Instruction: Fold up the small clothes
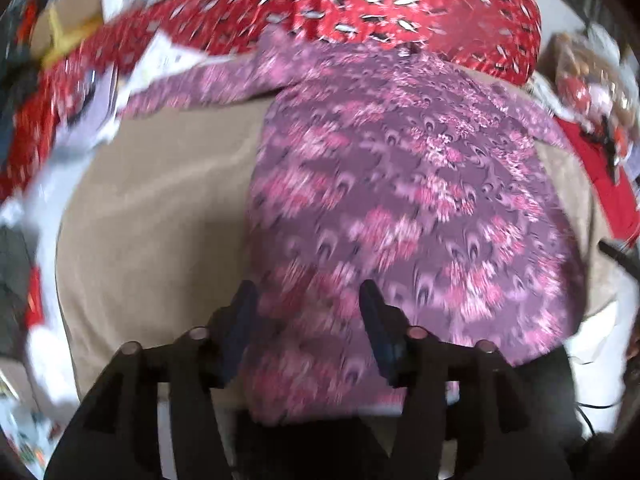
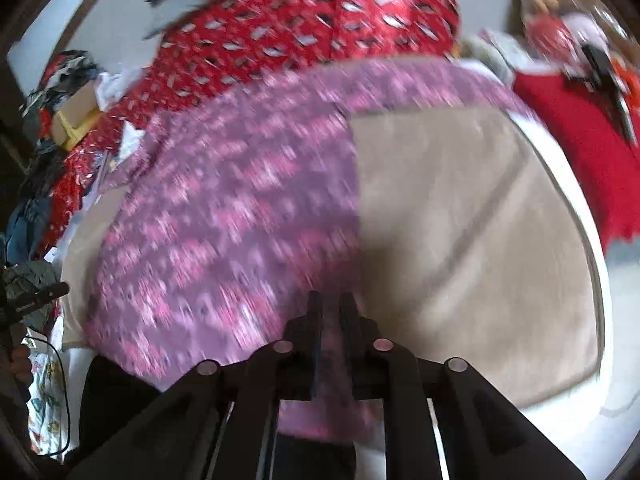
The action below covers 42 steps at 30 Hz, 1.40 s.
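A purple garment with a pink feather print (image 1: 400, 184) lies spread on a beige cloth (image 1: 160, 208); one sleeve reaches to the far left. My left gripper (image 1: 308, 296) is open, its jaws wide apart over the garment's near hem. In the right wrist view the same garment (image 2: 224, 216) covers the left half of the beige cloth (image 2: 472, 216). My right gripper (image 2: 331, 304) is shut on the garment's near right edge; the purple fabric shows between its fingers. Both views are blurred by motion.
A red patterned cushion or cover (image 1: 380, 4) rises behind the garment. Papers and a box (image 1: 68, 28) lie at the far left. A red cloth (image 2: 580, 148) with dark objects on it lies to the right. A black cable (image 2: 60, 380) hangs at the near left.
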Each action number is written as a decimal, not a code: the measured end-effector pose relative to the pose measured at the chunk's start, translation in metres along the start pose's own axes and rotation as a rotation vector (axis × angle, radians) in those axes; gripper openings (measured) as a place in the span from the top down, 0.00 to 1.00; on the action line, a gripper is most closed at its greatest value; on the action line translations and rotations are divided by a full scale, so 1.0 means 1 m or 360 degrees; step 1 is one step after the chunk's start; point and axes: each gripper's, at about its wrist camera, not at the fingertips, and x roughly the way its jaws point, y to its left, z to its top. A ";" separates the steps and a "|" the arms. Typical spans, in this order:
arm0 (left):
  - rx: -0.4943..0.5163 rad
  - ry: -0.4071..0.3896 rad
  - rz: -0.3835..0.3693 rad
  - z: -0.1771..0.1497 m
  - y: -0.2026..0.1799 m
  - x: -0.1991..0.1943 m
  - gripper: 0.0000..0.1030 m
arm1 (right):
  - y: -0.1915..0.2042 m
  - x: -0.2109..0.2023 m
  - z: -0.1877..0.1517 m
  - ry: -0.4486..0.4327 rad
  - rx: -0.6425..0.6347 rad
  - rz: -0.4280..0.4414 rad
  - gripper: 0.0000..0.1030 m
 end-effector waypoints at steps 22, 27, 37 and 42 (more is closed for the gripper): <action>0.0059 0.0104 -0.0191 0.068 -0.076 0.086 0.51 | -0.341 0.059 0.097 -0.0433 0.1689 -0.0090 0.58; 0.0031 0.0122 -0.0247 0.085 -0.087 0.095 0.51 | -0.365 0.108 0.124 -0.0409 0.1770 -0.0056 0.41; -0.0112 -0.0008 -0.0273 0.148 -0.095 0.122 0.51 | -0.355 0.094 0.146 -0.0742 0.1677 -0.0144 0.89; -0.0249 -0.0061 -0.0190 0.181 -0.085 0.134 0.51 | -0.294 0.047 0.194 -0.0884 0.1243 -0.0103 0.90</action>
